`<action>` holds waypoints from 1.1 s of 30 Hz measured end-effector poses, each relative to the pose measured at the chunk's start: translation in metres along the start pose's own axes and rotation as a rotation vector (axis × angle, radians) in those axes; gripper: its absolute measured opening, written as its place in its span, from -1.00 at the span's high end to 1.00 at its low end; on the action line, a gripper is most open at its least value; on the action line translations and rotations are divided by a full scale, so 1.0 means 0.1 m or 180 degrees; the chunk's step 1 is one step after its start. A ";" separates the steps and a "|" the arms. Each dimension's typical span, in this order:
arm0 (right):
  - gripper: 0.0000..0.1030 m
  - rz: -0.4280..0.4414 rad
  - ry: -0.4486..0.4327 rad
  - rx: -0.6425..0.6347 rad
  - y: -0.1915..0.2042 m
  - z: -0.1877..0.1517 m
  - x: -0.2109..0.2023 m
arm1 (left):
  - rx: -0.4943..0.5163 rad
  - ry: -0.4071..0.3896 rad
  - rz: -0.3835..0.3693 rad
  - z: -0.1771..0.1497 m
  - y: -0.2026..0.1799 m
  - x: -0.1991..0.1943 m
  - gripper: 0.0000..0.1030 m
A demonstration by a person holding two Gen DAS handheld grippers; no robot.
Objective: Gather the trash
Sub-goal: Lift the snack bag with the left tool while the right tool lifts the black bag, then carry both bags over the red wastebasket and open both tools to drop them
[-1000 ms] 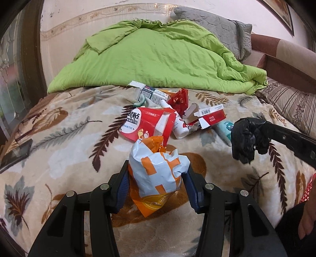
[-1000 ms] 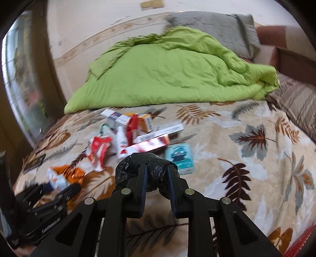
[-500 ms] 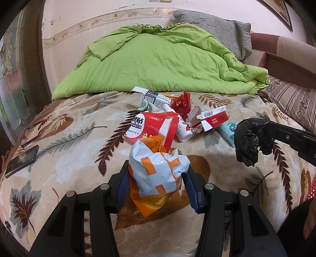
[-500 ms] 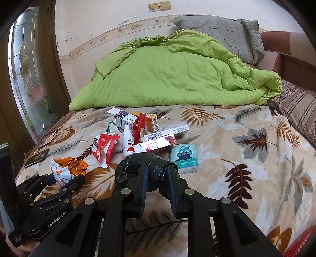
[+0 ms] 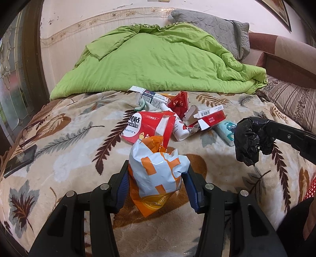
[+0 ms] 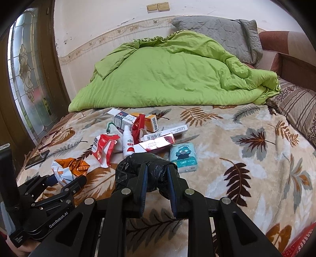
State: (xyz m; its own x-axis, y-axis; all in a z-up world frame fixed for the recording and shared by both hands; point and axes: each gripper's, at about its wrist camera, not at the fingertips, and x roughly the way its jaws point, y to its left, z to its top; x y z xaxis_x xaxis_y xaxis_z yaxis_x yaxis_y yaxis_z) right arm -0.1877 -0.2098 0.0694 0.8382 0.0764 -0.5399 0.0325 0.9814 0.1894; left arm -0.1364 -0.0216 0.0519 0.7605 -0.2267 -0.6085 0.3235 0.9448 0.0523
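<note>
Two claws are both loaded: the left claw (image 5: 156, 178) clamps a crinkled orange-and-white snack wrapper (image 5: 158, 170), the right claw (image 6: 157, 178) pinches a bunched black plastic bag (image 6: 146, 168). Only the right view shows two wall switches (image 6: 158, 8). Remaining litter, including one tissue pack (image 6: 183, 156) and one white bottle (image 6: 128, 145), lies at 12 o'clock on the leaf-print bed (image 6: 246, 158).

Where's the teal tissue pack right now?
In the right wrist view, the teal tissue pack lies on the leaf-print blanket, just beyond the right gripper, right of the red carton.
</note>
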 end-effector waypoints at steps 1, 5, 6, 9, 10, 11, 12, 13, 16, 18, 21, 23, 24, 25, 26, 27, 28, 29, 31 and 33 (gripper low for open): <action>0.59 0.0001 -0.0002 0.0009 0.00 0.00 -0.01 | 0.0003 -0.0007 -0.0001 0.00 -0.02 0.00 0.04; 0.59 0.0004 -0.0016 0.0053 -0.01 -0.02 -0.05 | 0.0010 -0.0014 -0.0011 -0.01 -0.03 -0.01 0.04; 0.59 0.0001 -0.0029 0.0063 -0.02 -0.02 -0.07 | 0.0008 -0.0017 -0.0012 -0.01 -0.04 -0.01 0.04; 0.59 -0.0013 -0.0061 0.0086 -0.03 -0.04 -0.13 | 0.0022 -0.0022 -0.0040 -0.02 -0.06 -0.04 0.04; 0.59 -0.0018 -0.0072 0.0104 -0.04 -0.05 -0.17 | 0.0023 -0.0022 -0.0056 -0.03 -0.07 -0.06 0.04; 0.59 -0.0021 -0.0077 0.0119 -0.05 -0.06 -0.19 | 0.0042 -0.0025 -0.0063 -0.03 -0.09 -0.07 0.04; 0.59 -0.0026 -0.0080 0.0144 -0.06 -0.07 -0.22 | 0.0060 -0.0026 -0.0067 -0.04 -0.10 -0.09 0.04; 0.59 -0.0028 -0.0083 0.0169 -0.07 -0.08 -0.26 | 0.0071 -0.0028 -0.0080 -0.04 -0.12 -0.11 0.04; 0.59 -0.0029 -0.0070 0.0235 -0.10 -0.12 -0.35 | 0.0084 -0.0038 -0.0144 -0.04 -0.17 -0.20 0.04; 0.59 -0.0017 -0.0059 0.0277 -0.13 -0.14 -0.41 | 0.0116 -0.0059 -0.0194 -0.03 -0.22 -0.28 0.04; 0.59 -0.0008 -0.0058 0.0334 -0.20 -0.18 -0.56 | 0.0183 -0.0097 -0.0281 0.00 -0.30 -0.39 0.04; 0.59 -0.0020 -0.0083 0.0375 -0.26 -0.21 -0.69 | 0.0231 -0.0130 -0.0374 0.02 -0.38 -0.49 0.04; 0.59 -0.0031 -0.0100 0.0411 -0.31 -0.22 -0.77 | 0.0249 -0.0138 -0.0416 0.03 -0.42 -0.52 0.04; 0.59 -0.0044 -0.0114 0.0442 -0.35 -0.23 -0.83 | 0.0264 -0.0146 -0.0468 0.04 -0.45 -0.56 0.04; 0.59 -0.0061 -0.0137 0.0494 -0.41 -0.23 -0.92 | 0.0288 -0.0151 -0.0563 0.06 -0.52 -0.63 0.04; 0.59 -0.0067 -0.0151 0.0528 -0.45 -0.23 -0.98 | 0.0305 -0.0159 -0.0625 0.07 -0.57 -0.66 0.04; 0.59 -0.0091 -0.0185 0.0587 -0.53 -0.24 -1.10 | 0.0324 -0.0172 -0.0695 0.08 -0.61 -0.70 0.04; 0.59 -0.0111 -0.0211 0.0612 -0.58 -0.23 -1.17 | 0.0350 -0.0184 -0.0779 0.10 -0.67 -0.74 0.04; 0.59 -0.0203 -0.0295 0.0674 -0.73 -0.25 -1.38 | 0.0416 -0.0191 -0.0944 0.14 -0.82 -0.82 0.04; 0.59 -0.0320 -0.0366 0.0758 -0.89 -0.27 -1.60 | 0.0512 -0.0190 -0.1075 0.17 -0.99 -0.89 0.04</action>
State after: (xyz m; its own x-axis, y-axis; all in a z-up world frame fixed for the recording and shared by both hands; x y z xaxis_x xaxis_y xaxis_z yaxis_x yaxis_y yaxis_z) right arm -0.3397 -0.3049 0.1167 0.8801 -0.0530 -0.4718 0.2343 0.9128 0.3345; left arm -0.2261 -0.0988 0.1142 0.6259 -0.5369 -0.5656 0.6422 0.7663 -0.0168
